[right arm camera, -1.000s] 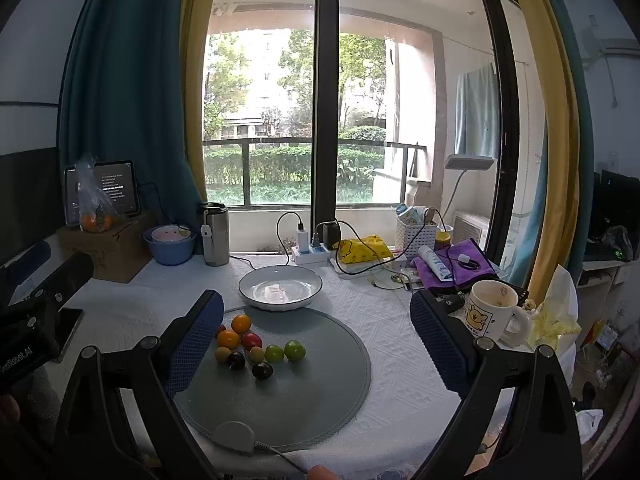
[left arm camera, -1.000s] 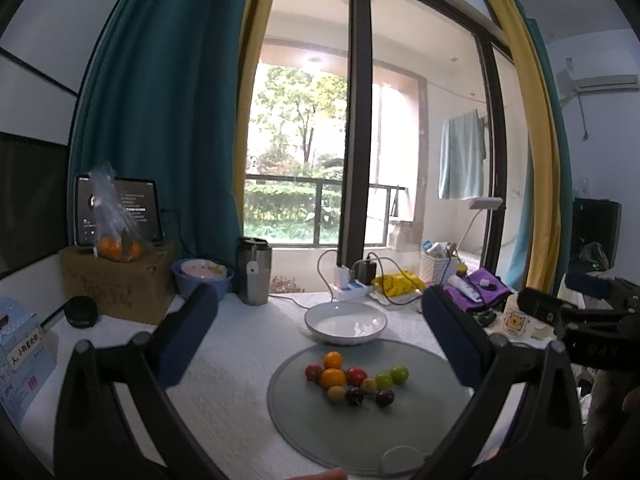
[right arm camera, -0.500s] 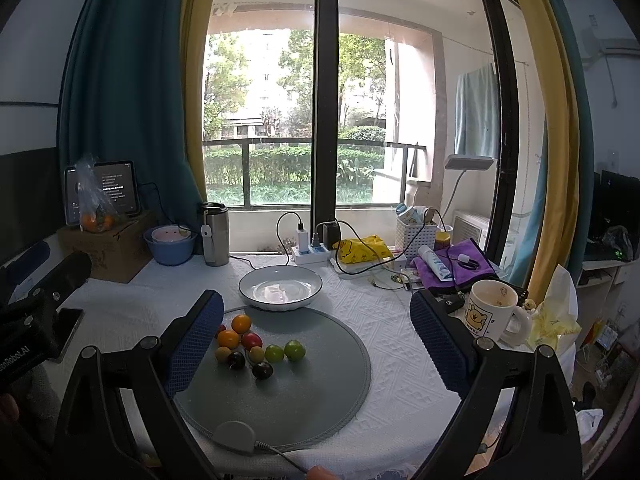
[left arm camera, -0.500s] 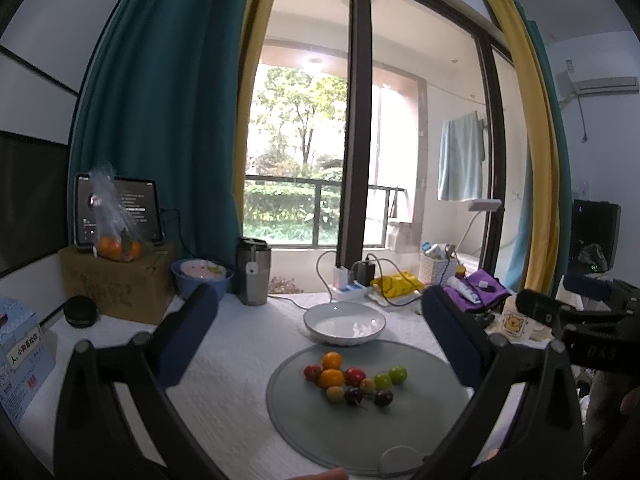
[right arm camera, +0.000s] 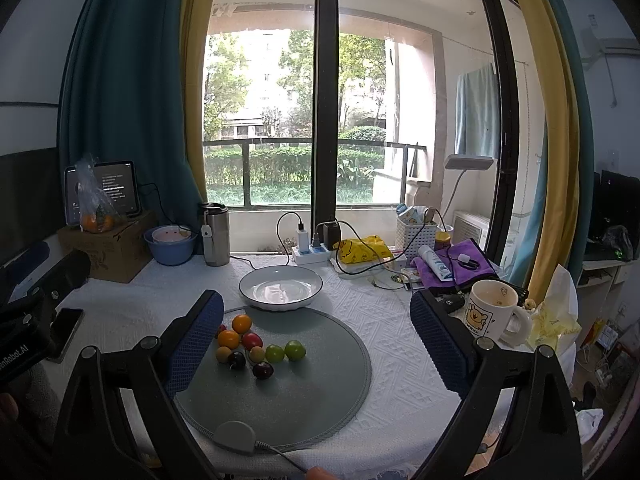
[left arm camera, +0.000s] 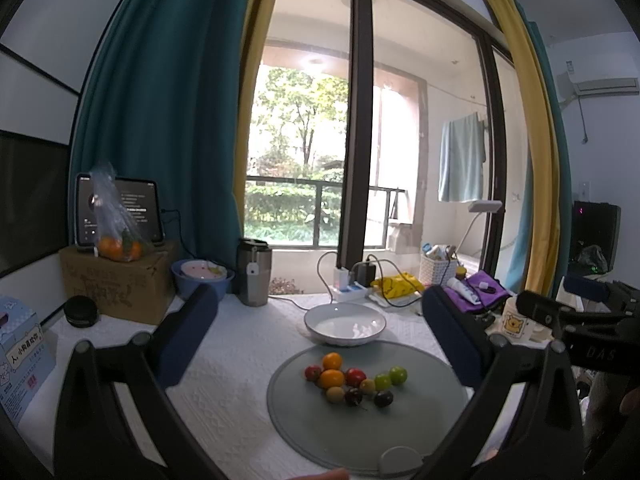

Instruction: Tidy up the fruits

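The desk (right arm camera: 360,312) under its white cloth is crowded along the far edge: a steel tumbler (right arm camera: 215,234), a blue bowl (right arm camera: 170,246), a cardboard box (right arm camera: 116,250) carrying a bag of oranges (right arm camera: 94,208) and a tablet (right arm camera: 120,188), a power strip (right arm camera: 312,254) with trailing cables, a white basket (right arm camera: 416,232) and a purple cloth (right arm camera: 460,262). A cartoon mug (right arm camera: 490,310) stands at the right, just beyond the right claw's right finger.

A white dish (right arm camera: 280,286) sits empty at the far rim of a round grey mat (right arm camera: 320,392). The fruits (right arm camera: 256,346), small orange, red, green, yellow and dark ones, lie bunched on the far left part of that mat, not touching the dish.

The right claw (right arm camera: 316,344) hangs with its fingers spread wide and nothing between them; the fruits lie ahead, close by its left finger. The left claw (left arm camera: 320,336) is likewise wide apart and empty, with the fruits ahead between its fingers, nearer the right one. Nothing blocks the way from either claw to the cluster.
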Demonstrator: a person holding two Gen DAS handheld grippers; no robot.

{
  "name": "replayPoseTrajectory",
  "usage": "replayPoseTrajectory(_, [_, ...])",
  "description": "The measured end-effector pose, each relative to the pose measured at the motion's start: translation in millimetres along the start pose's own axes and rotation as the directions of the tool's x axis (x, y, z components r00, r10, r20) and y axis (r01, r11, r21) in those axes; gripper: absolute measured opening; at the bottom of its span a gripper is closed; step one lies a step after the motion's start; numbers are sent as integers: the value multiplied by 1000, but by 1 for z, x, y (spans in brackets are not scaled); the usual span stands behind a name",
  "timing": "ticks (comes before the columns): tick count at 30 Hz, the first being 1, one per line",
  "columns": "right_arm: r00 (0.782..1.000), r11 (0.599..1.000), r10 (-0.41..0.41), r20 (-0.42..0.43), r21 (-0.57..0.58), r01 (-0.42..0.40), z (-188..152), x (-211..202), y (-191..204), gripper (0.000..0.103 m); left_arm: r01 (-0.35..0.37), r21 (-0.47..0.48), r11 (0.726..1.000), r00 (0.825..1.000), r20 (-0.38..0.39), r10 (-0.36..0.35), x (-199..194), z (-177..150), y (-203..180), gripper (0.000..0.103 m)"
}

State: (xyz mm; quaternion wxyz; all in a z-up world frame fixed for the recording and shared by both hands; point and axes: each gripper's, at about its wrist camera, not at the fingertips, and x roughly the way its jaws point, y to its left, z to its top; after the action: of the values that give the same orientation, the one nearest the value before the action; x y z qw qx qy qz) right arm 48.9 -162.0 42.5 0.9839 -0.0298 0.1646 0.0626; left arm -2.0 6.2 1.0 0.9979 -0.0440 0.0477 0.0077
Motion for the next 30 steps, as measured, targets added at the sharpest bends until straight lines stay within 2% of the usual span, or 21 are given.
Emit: replayPoseTrajectory(30, [1000, 1000, 7, 9, -1, -7, 4, -1, 2, 96, -4, -6, 1000, 1000, 19, 5, -2, 5, 3, 102])
